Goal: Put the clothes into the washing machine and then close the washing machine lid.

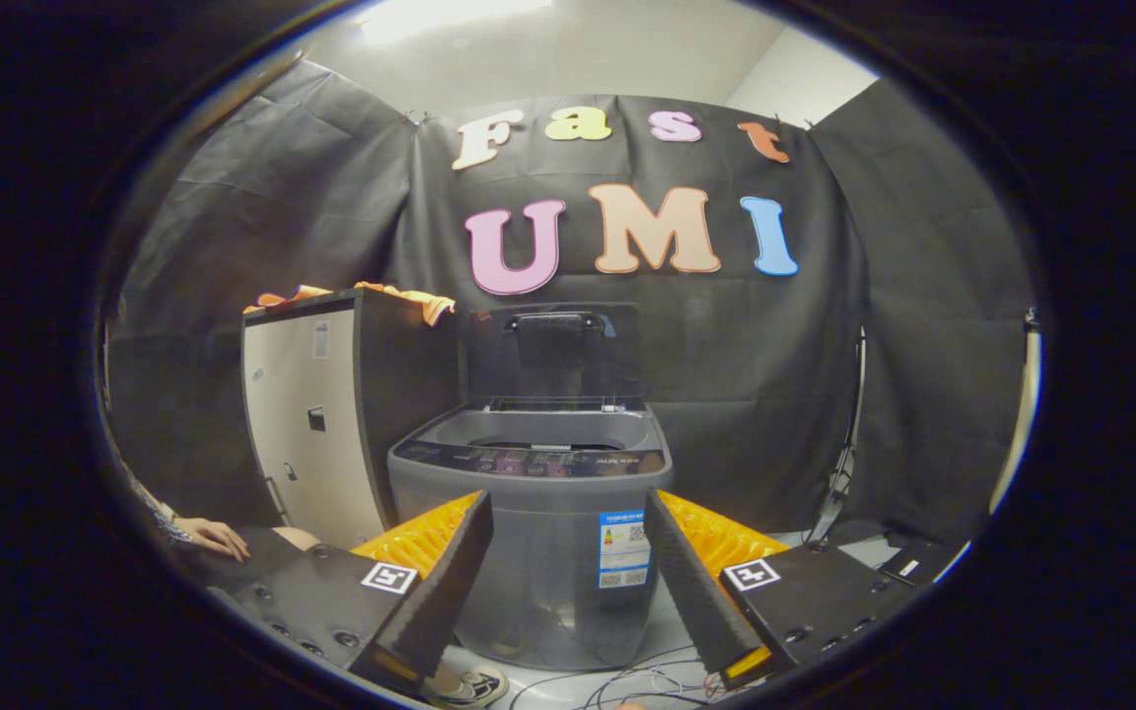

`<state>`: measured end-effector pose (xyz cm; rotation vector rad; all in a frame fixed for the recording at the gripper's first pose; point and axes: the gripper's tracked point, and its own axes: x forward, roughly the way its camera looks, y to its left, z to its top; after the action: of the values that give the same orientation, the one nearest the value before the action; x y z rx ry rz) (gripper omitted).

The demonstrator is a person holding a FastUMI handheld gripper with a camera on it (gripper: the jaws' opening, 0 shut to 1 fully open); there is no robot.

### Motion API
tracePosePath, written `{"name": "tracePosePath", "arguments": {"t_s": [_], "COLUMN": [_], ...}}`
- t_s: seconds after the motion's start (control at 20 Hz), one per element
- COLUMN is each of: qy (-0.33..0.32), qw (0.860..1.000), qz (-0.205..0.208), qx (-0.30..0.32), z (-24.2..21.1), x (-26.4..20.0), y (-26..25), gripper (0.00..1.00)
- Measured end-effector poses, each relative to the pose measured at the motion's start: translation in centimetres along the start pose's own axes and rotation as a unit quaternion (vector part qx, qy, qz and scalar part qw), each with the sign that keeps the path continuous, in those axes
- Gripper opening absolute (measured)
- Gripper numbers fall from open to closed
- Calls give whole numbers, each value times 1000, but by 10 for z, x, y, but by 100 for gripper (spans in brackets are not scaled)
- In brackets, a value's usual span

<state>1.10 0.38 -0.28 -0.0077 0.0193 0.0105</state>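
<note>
Floor (672,616): pale, carries grey top-load washing machine (538,532), lid (553,350) up, standing w/ its base on the floor, just beyond gripper (568,582) fingers, which are spread apart, nothing btwn them. Tall cabinet (317,424) stands on floor just beside machine; orange clothes (410,296) lie on cabinet top. Loose cables (627,685) on floor in front of machine.

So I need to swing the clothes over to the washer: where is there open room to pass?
The washing machine stands lid up, its tub mouth open between lid and control panel. The cabinet crowds its near side, orange clothes on top. Cables clutter the floor. The hand-held gripper is open, holding nothing.
</note>
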Motion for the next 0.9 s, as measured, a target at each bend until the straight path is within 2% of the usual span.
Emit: {"name": "tracePosePath", "arguments": {"t_s": [0.15, 0.45, 0.65, 0.9], "qy": [9, -20, -21, 12], "qw": [999, 993, 982, 968], "qz": [31, 118, 181, 244], "qx": [-2, 17, 42, 59], "z": [16, 115, 181, 219], "x": [29, 124, 183, 241], "y": [25, 111, 190, 284], "gripper": [97, 97, 97, 97]}}
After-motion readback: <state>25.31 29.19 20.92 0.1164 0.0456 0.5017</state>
